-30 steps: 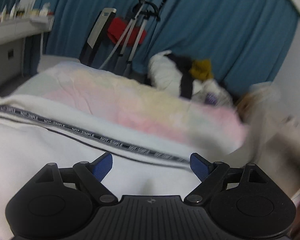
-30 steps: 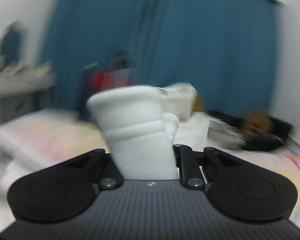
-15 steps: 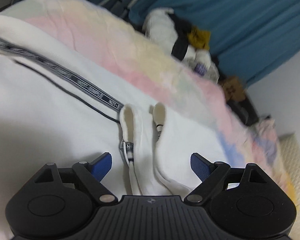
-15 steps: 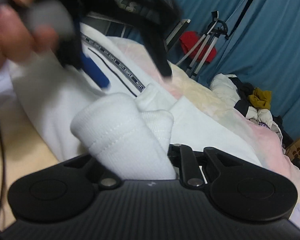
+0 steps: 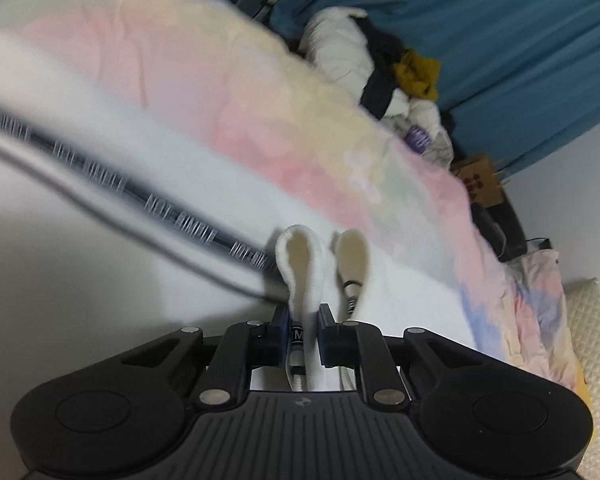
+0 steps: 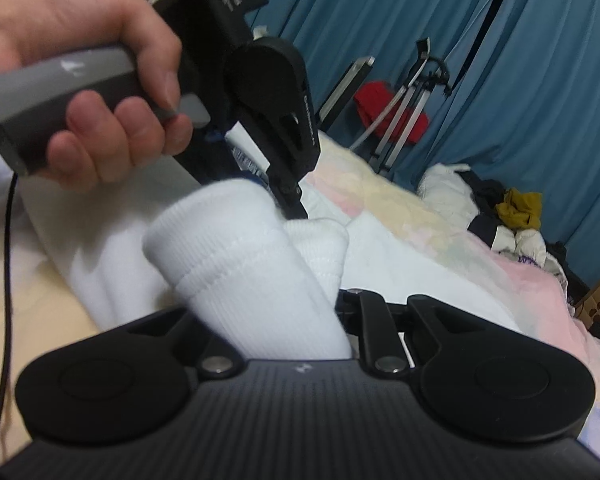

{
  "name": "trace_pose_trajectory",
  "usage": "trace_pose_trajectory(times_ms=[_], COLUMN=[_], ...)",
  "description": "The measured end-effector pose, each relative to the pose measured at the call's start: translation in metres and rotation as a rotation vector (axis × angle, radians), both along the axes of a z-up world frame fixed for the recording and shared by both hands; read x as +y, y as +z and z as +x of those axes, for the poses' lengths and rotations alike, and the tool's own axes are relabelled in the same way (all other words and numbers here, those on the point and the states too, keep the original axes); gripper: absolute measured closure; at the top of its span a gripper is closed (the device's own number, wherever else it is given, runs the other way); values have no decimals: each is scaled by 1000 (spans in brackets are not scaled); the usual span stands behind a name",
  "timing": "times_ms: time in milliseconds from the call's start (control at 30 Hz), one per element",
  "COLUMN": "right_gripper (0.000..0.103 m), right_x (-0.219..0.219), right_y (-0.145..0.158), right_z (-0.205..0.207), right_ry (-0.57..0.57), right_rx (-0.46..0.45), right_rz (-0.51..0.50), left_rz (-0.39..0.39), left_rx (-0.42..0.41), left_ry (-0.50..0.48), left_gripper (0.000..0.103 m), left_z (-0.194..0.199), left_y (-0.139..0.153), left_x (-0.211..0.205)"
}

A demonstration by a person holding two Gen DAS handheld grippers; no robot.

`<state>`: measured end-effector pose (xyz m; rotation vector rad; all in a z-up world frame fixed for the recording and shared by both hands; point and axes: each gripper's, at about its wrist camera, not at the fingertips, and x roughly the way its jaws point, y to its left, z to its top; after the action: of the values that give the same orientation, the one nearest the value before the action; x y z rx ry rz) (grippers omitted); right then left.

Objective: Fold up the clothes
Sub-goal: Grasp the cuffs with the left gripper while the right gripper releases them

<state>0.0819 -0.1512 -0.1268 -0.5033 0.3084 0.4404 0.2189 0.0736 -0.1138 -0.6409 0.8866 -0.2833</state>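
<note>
A white garment [image 5: 100, 260] with a black lettered stripe [image 5: 168, 212] lies spread over the pastel bed cover [image 5: 228, 92]. My left gripper [image 5: 303, 334] is shut on a folded white edge of it, and two fabric loops [image 5: 300, 252] stick up past the blue pads. In the right wrist view my right gripper [image 6: 300, 320] is shut on a ribbed white cuff [image 6: 236, 264] that bulges over its fingers. A person's hand [image 6: 100, 92] holds the left gripper [image 6: 284, 188] just beyond that cuff, its tip down on the white cloth [image 6: 400, 264].
A heap of white, black and mustard clothes [image 5: 384, 68] sits at the bed's far side, before blue curtains [image 6: 520, 60]. A metal stand with something red [image 6: 392, 116] rises behind the bed. A cardboard box [image 5: 480, 180] and a cream pillow [image 5: 592, 340] are at the right.
My left gripper went from open above the garment to shut on a folded edge. The right gripper kept its hold on the cuff and came close beside the left.
</note>
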Motion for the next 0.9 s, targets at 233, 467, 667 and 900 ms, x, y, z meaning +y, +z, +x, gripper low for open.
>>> trace_pose_trajectory(times_ms=[233, 467, 667, 900], right_gripper=[86, 78, 43, 41], right_x=[-3, -1, -2, -26], right_y=[19, 1, 22, 57], right_z=[13, 23, -2, -29], right_ry=[7, 47, 144, 205], right_rx=[-39, 150, 165, 154], right_rz=[150, 158, 182, 323], left_rz=[42, 122, 128, 134], left_rx=[-88, 16, -1, -13], left_ry=[13, -3, -6, -6], left_gripper=[88, 88, 85, 83], left_z=[7, 19, 14, 5], left_y=[18, -18, -19, -17], left_x=[13, 8, 13, 16])
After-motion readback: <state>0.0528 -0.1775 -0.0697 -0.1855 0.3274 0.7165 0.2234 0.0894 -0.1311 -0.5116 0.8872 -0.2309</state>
